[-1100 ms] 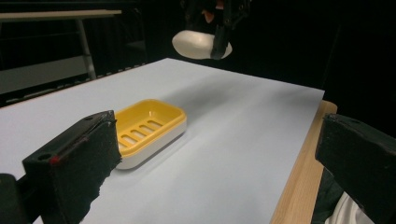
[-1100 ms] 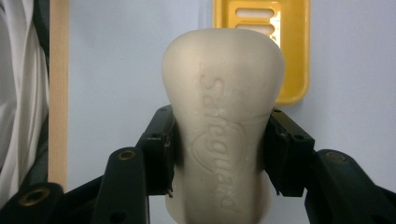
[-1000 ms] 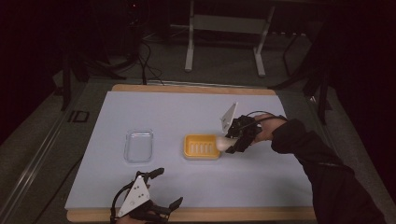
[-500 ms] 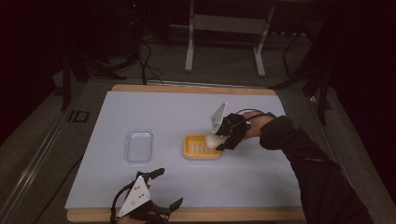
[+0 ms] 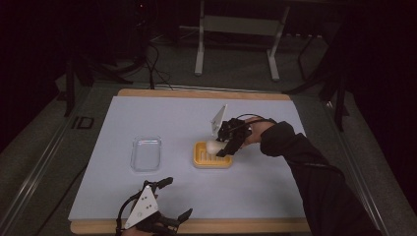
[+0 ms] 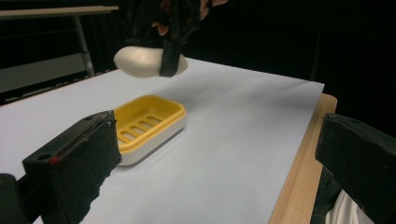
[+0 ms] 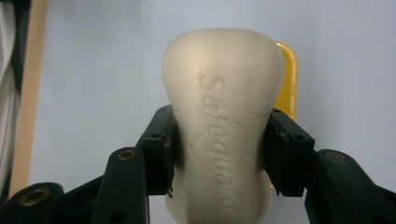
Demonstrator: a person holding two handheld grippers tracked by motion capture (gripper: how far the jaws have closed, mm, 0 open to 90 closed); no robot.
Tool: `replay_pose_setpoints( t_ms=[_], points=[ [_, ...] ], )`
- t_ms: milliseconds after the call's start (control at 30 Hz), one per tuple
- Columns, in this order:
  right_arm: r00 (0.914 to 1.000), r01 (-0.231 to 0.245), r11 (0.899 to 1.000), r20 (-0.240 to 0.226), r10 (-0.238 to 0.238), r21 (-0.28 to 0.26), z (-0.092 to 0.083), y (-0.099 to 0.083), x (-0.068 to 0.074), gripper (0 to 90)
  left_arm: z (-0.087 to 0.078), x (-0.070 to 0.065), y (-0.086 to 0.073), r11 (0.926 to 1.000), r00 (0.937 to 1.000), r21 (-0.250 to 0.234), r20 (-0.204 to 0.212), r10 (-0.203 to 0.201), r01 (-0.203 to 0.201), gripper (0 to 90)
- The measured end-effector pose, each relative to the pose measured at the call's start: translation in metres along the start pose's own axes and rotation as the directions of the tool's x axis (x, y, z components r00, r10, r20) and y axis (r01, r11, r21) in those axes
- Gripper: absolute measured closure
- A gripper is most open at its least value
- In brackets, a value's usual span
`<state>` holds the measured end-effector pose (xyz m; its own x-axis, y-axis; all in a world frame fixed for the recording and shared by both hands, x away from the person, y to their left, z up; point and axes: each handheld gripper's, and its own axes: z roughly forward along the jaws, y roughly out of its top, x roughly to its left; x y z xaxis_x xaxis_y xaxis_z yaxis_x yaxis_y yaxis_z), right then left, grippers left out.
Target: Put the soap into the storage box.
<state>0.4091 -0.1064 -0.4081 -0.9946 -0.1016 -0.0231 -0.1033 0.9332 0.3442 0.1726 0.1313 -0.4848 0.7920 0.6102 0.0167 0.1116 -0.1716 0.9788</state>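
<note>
— What's the right hand doing over there?

— The right gripper [image 5: 222, 149] has its jaws clamped on a pale bar of soap [image 5: 213, 146], one pad pressed into each long side. From the right gripper view you can read raised lettering along the top of the bar [image 7: 223, 135], and it bulges out wider beyond the pads.

— Is the soap down yet?

— No, it hangs in the air. In the left gripper view the bar [image 6: 140, 61] floats clear above the yellow soap dish [image 6: 147, 122], with open space between them. From the high view the soap sits over the near-right part of the dish [image 5: 211, 161].

— And the dish itself?

— Yellow tray with drain slots, on a white base, flat on the light blue table cover [image 5: 167, 118]. Just a sliver of its yellow rim [image 7: 288, 84] peeks out from behind the bar in the right gripper view.

— Anything beside it?

— A clear plastic lid [image 5: 146, 153], lying flat to the left of the dish, apart from it.

— The other hand?

— The left gripper [image 5: 167, 199] is low at the near edge of the table, by the wooden border [image 5: 246, 226], well away from the dish. Its jaws stand wide apart with nothing between them; the two black pads [image 6: 74, 163] frame the dish from a distance.
</note>
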Motion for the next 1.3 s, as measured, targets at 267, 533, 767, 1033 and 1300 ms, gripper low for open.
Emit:
replay_pose_setpoints(
  t_ms=[267, 533, 767, 1033, 1300],
  points=[
    [0.9988, 0.046, 0.998, 0.017, -0.045, -0.043, 0.016, 0.003, -0.005, 49.7, 0.0, 0.001, 0.0, 1.0, 0.9999, 0.005, -0.01, 0.005, -0.005, 0.0],
    [0.9968, 0.078, 0.996, 0.019, -0.077, -0.034, 0.033, -0.004, -0.01, 49.7, -0.001, 0.001, 0.0, 1.0, 0.9999, 0.001, -0.008, 0.008, -0.008, 0.0],
    [0.9995, 0.031, 0.999, 0.013, -0.03, -0.042, 0.049, -0.012, -0.019, 49.7, 0.0, 0.0, 0.0, 0.9999, 0.9999, 0.003, -0.005, 0.011, -0.011, 0.0],
    [0.9999, 0.016, 1.0, -0.004, -0.016, -0.02, 0.068, -0.019, -0.024, 49.6, 0.0, 0.0, 0.0, 0.9999, 0.9999, 0.005, 0.006, 0.013, -0.013, 0.0],
    [0.9997, -0.011, 1.0, -0.02, 0.01, -0.022, 0.079, -0.022, -0.026, 49.4, 0.0, 0.0, -0.001, 0.9998, 0.9998, 0.011, 0.012, 0.014, -0.014, 0.0]
  ],
)
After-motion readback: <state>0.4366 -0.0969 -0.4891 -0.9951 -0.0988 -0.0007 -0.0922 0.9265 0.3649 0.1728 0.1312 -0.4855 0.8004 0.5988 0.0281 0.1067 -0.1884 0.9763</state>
